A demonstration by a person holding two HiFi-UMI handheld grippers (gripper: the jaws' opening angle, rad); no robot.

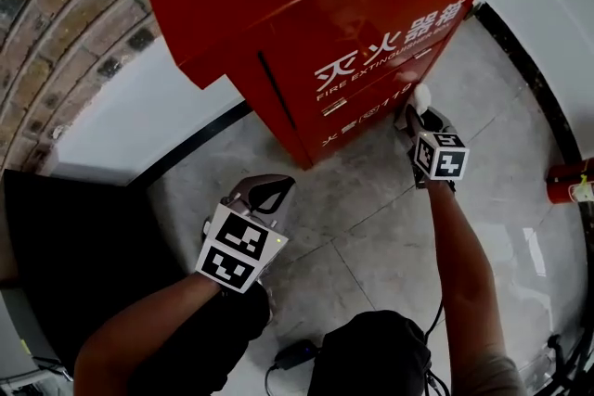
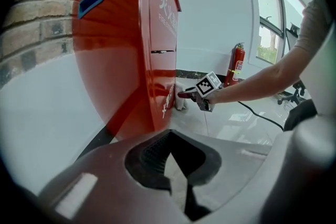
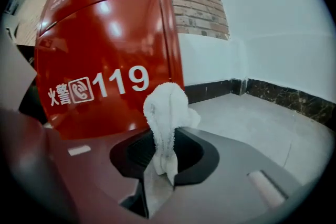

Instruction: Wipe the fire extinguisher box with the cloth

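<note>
The red fire extinguisher box (image 1: 371,23) stands against the wall, with white lettering and "119" on its front (image 3: 105,34). My right gripper (image 1: 418,111) is shut on a white cloth (image 1: 421,95). The cloth (image 3: 165,107) sticks up out of the jaws right at the lower front of the box. In the left gripper view the right gripper (image 2: 184,95) holds the cloth (image 2: 180,101) against the box (image 2: 126,50) near the floor. My left gripper (image 1: 277,188) hangs over the floor near the box's left corner. Its jaws (image 2: 170,165) meet at the tips, with nothing between them.
A red fire extinguisher (image 1: 571,185) stands on the floor at the right by the white wall (image 2: 236,63). A brick wall (image 1: 56,23) rises left of the box. A black cable (image 2: 262,118) trails across the grey tile floor. An office chair (image 2: 294,94) stands under the windows.
</note>
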